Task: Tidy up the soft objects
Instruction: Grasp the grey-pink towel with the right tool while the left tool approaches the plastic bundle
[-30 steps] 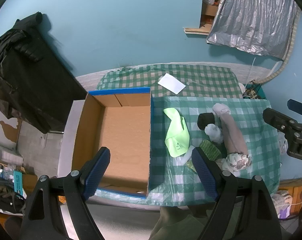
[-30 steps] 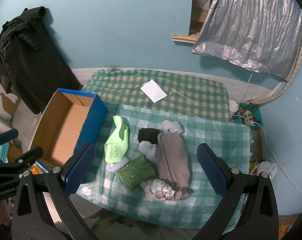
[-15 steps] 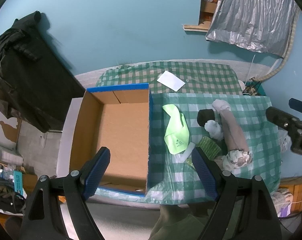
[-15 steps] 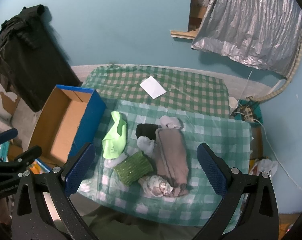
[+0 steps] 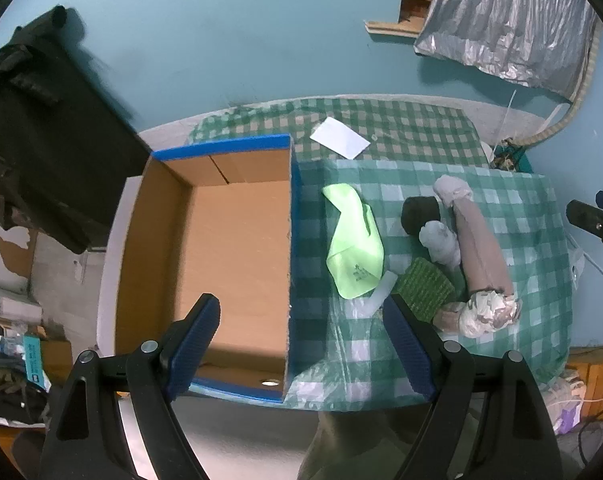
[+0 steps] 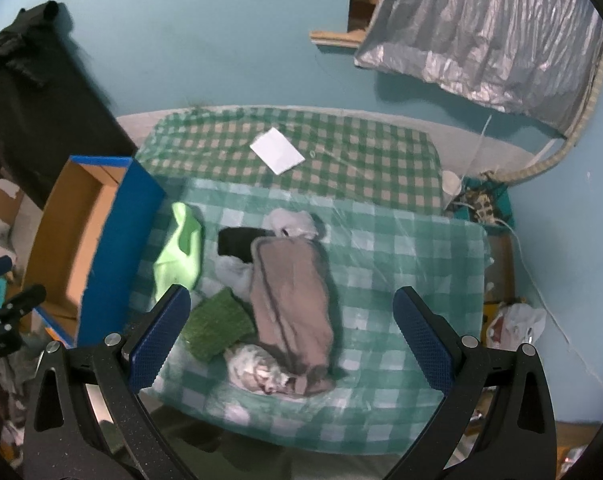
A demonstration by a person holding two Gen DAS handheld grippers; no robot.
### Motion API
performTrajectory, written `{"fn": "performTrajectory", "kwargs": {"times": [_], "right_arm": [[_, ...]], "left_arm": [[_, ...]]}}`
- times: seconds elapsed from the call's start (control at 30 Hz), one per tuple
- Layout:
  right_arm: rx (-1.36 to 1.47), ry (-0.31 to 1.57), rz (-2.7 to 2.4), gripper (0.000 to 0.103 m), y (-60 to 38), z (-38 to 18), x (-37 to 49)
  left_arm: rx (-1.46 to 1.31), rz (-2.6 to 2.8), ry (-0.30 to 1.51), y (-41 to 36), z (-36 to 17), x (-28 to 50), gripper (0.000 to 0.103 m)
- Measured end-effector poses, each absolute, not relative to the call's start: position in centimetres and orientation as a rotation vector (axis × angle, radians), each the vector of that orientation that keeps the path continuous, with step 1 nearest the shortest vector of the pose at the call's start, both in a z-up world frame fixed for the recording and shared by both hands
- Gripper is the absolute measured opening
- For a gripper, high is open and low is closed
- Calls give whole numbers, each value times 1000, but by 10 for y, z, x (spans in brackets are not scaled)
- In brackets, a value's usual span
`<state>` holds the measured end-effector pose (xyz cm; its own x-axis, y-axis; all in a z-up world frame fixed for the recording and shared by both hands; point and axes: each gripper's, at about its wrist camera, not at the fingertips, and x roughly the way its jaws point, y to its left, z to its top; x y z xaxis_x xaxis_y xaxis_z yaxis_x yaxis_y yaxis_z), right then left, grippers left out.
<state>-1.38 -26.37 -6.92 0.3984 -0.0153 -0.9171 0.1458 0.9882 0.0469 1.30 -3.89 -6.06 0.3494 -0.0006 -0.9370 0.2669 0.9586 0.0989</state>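
Note:
Soft things lie in a cluster on the green checked tablecloth (image 6: 401,256): a lime green cloth (image 6: 179,254), a black roll (image 6: 237,240), a brown-grey folded garment (image 6: 293,304), a dark green knit piece (image 6: 217,324), white socks (image 6: 291,222) and a patterned bundle (image 6: 261,372). The same cluster shows in the left wrist view around the lime cloth (image 5: 355,246). An empty blue cardboard box (image 5: 221,256) stands left of them. My left gripper (image 5: 301,344) is open, high above the box's right wall. My right gripper (image 6: 289,340) is open, high above the cluster.
A white card (image 6: 277,150) lies on the far checked cloth. A black jacket (image 5: 33,120) hangs at the left. A silver foil sheet (image 6: 481,28) hangs on the blue wall. Cables and clutter (image 6: 481,204) lie on the floor at the right.
Both grippers have drifted slightly, so the table sits a little higher in both views. Nothing on the table has moved. Both grippers stay open.

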Motion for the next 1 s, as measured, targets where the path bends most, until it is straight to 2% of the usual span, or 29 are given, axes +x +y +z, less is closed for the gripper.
{"fn": "performTrajectory", "kwargs": {"times": [1.0], "right_arm": [[108, 1413, -6, 99, -275, -229, 0]], "left_arm": [[520, -353, 1258, -120, -170, -3, 85]]}}
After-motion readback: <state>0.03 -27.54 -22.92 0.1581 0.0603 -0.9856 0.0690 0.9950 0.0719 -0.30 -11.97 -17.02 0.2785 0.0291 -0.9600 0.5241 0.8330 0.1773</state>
